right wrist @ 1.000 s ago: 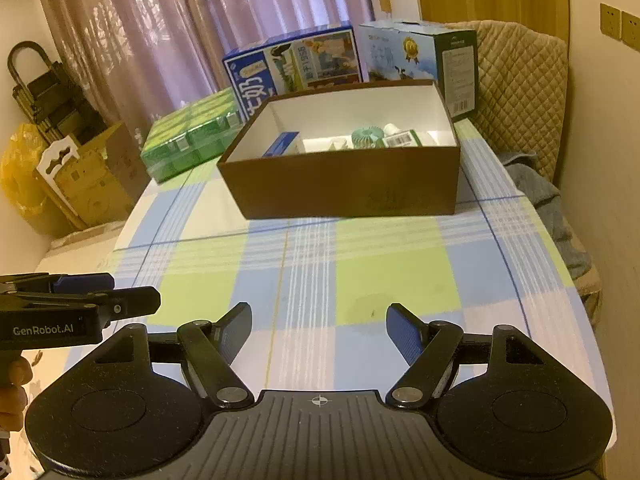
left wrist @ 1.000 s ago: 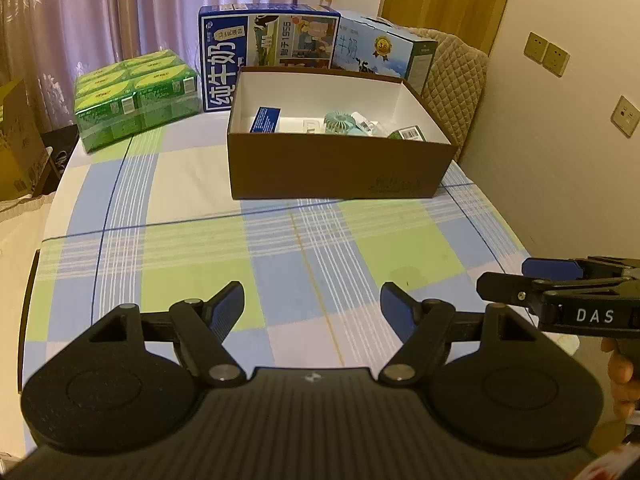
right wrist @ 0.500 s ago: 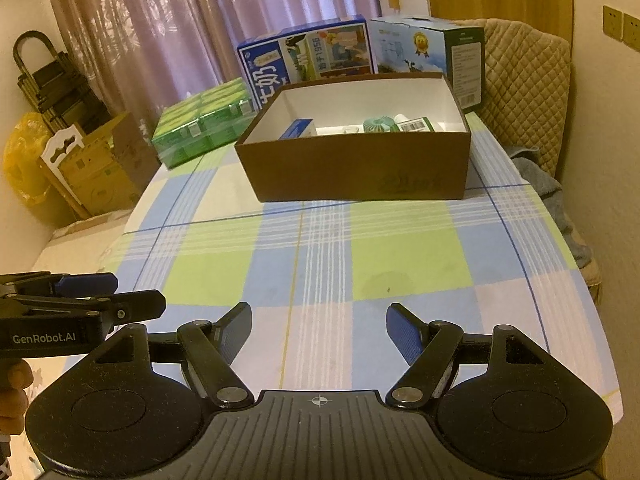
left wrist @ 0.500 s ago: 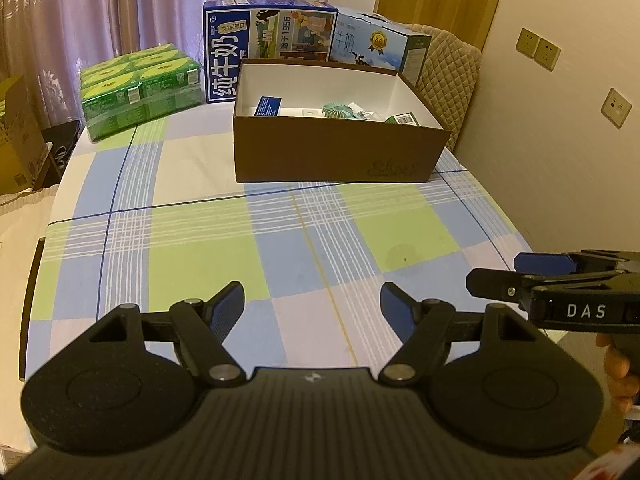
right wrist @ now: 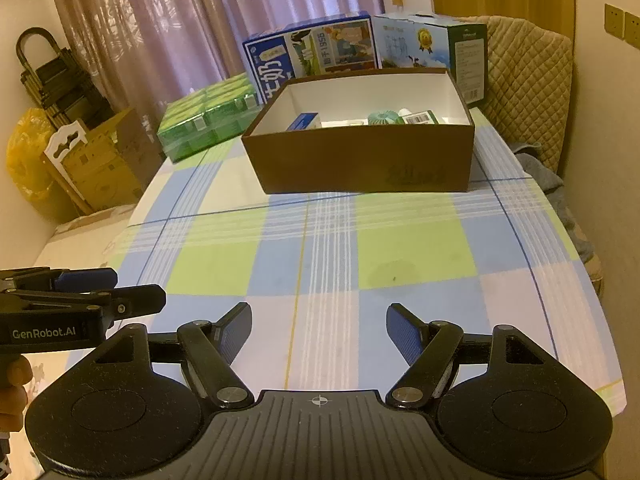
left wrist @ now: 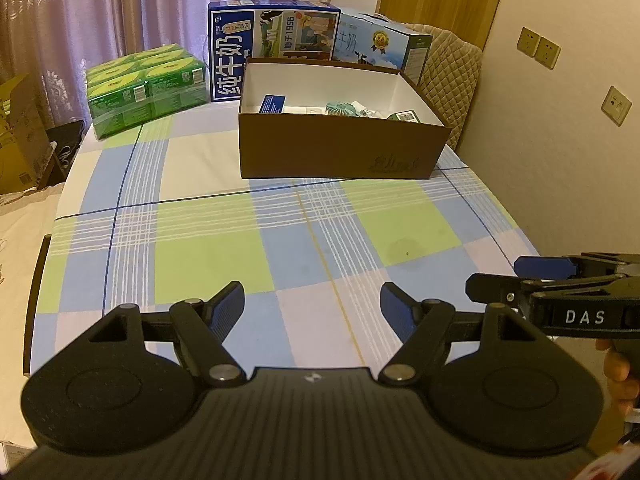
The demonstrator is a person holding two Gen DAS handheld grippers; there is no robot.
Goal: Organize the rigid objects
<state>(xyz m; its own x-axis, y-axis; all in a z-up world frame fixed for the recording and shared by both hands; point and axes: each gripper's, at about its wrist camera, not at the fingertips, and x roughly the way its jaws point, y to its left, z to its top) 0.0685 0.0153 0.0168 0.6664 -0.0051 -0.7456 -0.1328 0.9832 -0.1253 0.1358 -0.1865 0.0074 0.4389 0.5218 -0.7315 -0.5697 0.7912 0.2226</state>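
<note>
Both grippers have backed away from the brown box [left wrist: 340, 152] over the last second, so it looks smaller and farther up the checked surface [left wrist: 240, 248] than it did a moment ago. The left gripper [left wrist: 312, 304] and right gripper [right wrist: 319, 330] are both spread wide with nothing between the pads. My read is that the sorting is basically wrapped up, or at least between rounds, since no loose item shows on the cloth in front of them. The small stuff sits inside the box: a blue packet [left wrist: 272, 104] toward the left, a teal round thing [left wrist: 340, 107] mid-way, and a green carton [right wrist: 420, 117] toward the right. All of that is well apart from both grippers, straight ahead across the surface, with the milk cartons [left wrist: 276, 46] and green packs [left wrist: 144, 84] behind and beside it.
</note>
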